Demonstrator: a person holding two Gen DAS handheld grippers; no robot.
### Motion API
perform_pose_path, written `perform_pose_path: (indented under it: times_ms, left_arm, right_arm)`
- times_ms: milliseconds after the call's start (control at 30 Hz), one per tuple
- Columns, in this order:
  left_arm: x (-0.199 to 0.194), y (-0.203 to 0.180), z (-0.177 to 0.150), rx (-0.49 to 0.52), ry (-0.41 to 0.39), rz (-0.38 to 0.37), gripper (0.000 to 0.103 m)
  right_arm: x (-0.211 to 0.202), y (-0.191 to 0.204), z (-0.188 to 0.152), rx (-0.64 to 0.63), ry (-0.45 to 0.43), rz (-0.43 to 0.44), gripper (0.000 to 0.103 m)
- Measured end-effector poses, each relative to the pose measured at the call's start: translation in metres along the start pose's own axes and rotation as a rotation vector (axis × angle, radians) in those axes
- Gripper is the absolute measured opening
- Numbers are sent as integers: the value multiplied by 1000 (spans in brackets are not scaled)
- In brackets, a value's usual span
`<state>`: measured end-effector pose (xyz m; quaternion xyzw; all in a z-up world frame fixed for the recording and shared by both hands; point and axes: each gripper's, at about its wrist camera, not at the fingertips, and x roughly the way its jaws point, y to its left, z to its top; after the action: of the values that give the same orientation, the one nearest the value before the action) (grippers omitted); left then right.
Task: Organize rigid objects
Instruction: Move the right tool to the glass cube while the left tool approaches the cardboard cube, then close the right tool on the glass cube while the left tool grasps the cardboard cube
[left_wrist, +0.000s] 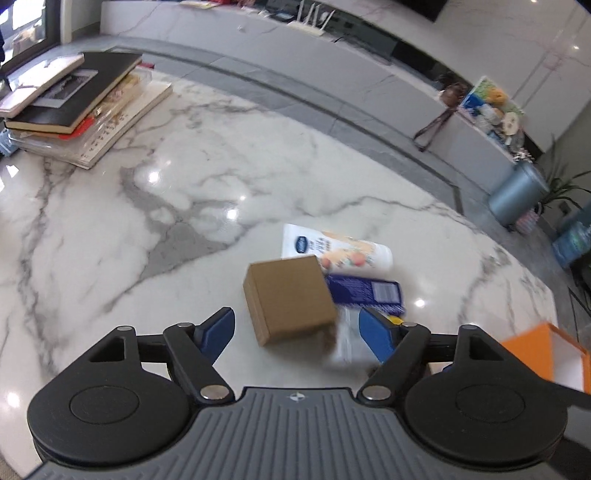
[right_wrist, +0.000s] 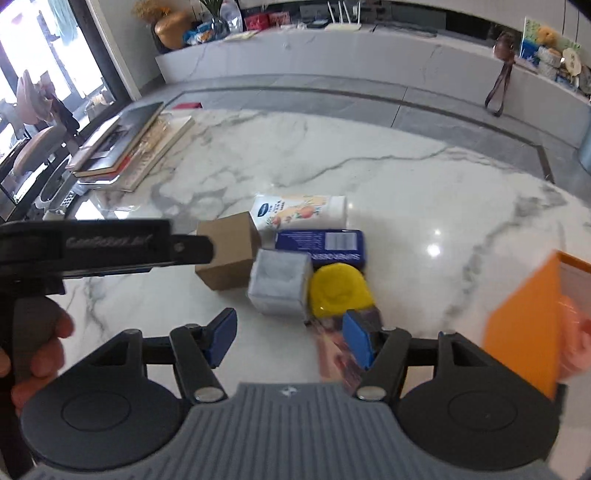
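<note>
Marble table (right_wrist: 424, 177): book stack (left_wrist: 74, 107) beyond clustered boxes (left_wrist: 291, 302).

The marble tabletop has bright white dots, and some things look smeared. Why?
Left wrist view: ceiling lights glint off the glossy marble tabletop, and the brown box is motion-blurred. Right wrist view: another glint, the orange box smeared; straight edges bow from the fisheye lens.

We see a stack of books (left_wrist: 74, 107) at the marble table's (left_wrist: 184, 206) far left, a white router (left_wrist: 310, 22) on the ledge behind.
</note>
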<state>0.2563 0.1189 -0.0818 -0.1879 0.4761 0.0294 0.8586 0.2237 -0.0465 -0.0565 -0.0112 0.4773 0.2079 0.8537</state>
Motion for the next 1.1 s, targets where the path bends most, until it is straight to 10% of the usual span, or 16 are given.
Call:
perform_pose_path:
  times_ms: [633,1100]
  left_arm:
    - [62,5,20,4,132,13,81]
    - [5,51,-33,149,250,39,74]
  right_arm:
    - [67,13,21,-31,85,-15,51]
    - [28,34,-42,-68,137,6,51]
